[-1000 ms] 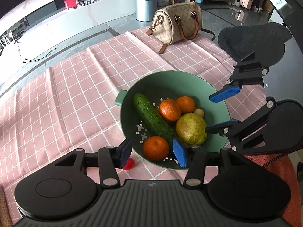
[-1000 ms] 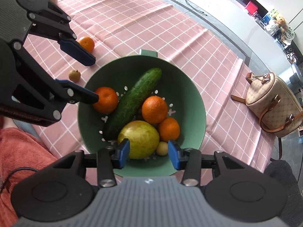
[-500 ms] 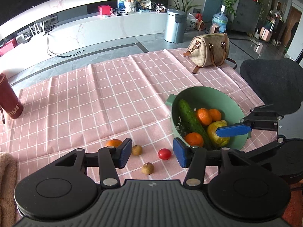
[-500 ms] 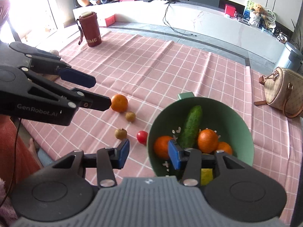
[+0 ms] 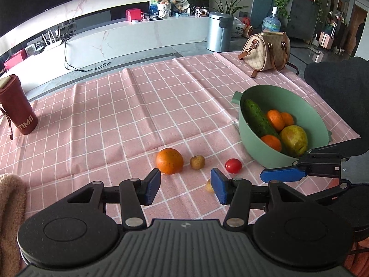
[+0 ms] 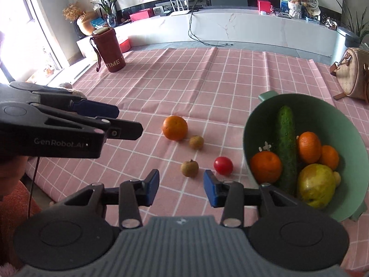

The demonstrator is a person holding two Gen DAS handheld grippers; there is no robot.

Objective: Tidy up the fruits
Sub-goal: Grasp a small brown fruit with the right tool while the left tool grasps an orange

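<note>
A green bowl [image 5: 258, 149] [image 6: 250, 124] on the pink checked cloth holds a cucumber [image 6: 286, 143], three oranges and a yellow-green pear [image 6: 316, 184]. Left of it lie an orange [image 5: 169, 161] [image 6: 174, 128], a cherry tomato [image 5: 233, 165] [image 6: 223, 165] and two small brown fruits [image 6: 196, 142] [image 6: 189, 168]. My left gripper [image 5: 185, 188] hovers open and empty just short of the orange; its right finger half hides the nearer brown fruit [image 5: 209, 185]. My right gripper [image 6: 182, 189] has its jaws closing on nothing, with the nearer brown fruit just ahead.
A red tumbler [image 5: 19, 108] [image 6: 110, 50] marked TIME stands at the cloth's far left. A beige handbag [image 5: 267, 50] sits behind the bowl. A dark chair back [image 5: 341, 92] rises at the right, and fluffy beige fabric [image 5: 9, 198] lies at the near left edge.
Both grippers have swung left, from over the bowl to over the loose fruit on the cloth. The right jaws stand slightly narrower.
</note>
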